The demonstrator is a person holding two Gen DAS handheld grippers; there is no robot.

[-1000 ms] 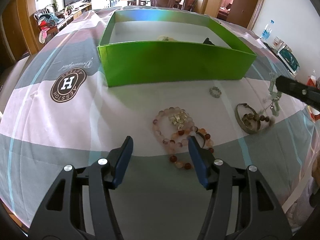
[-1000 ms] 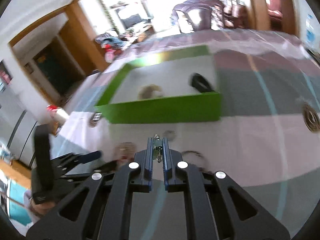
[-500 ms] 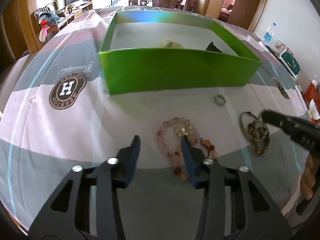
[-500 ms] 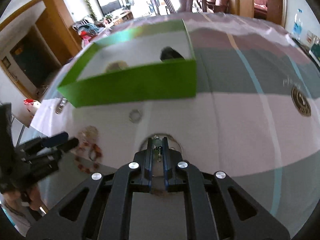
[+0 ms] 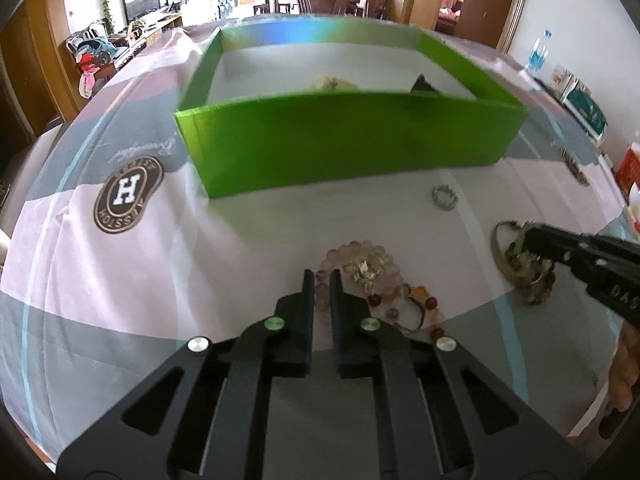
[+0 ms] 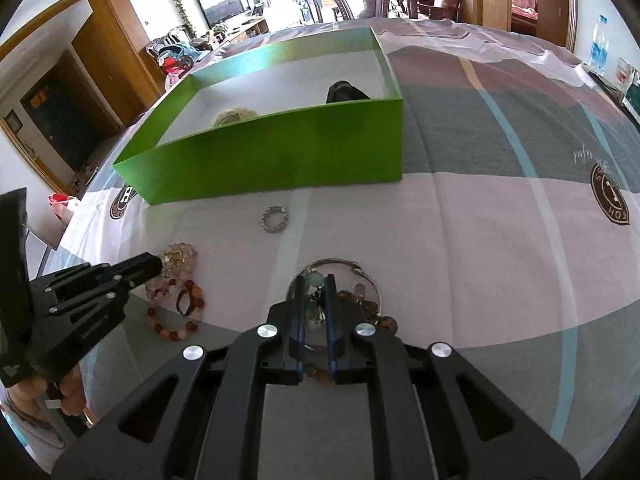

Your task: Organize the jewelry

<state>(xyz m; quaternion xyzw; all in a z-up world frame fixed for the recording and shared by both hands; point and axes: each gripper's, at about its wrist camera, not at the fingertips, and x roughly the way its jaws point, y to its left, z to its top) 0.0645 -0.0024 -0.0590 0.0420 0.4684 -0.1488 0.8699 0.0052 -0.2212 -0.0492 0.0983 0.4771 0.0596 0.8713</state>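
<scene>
**Green box barely filled, most pieces left on the cloth**

Black plastic first: left gripper (image 5: 319, 280) at 6 o'clock in the left wrist view, jaws drawn nearly together, pinching what looks like one bead of the pink bead bracelet (image 5: 384, 280), not yet lifted off the tablecloth (image 5: 120, 300). Tangled with that bracelet, toward 4 o'clock, a red-orange bead strand (image 5: 424, 304).

Out at 3 o'clock, right gripper (image 6: 314, 284), jaws narrow, clamped on a dangling pale green pendant (image 6: 315, 279), hanging right over a silver bangle (image 6: 340, 262) and a brown bead bracelet (image 5: 540, 292).

Farther, toward 1 o'clock, a small silver ring (image 5: 445, 198), alone, near the box's front wall.

Farthest, at 12 o'clock, the green box (image 5: 340, 140), holding only two things as far as can be told: a pale yellowish piece (image 5: 332, 83) and a dark item (image 5: 424, 84), both half hidden by the wall.

Judged early to middle: two pieces stowed, two gripped, at least four more to carry over.
</scene>
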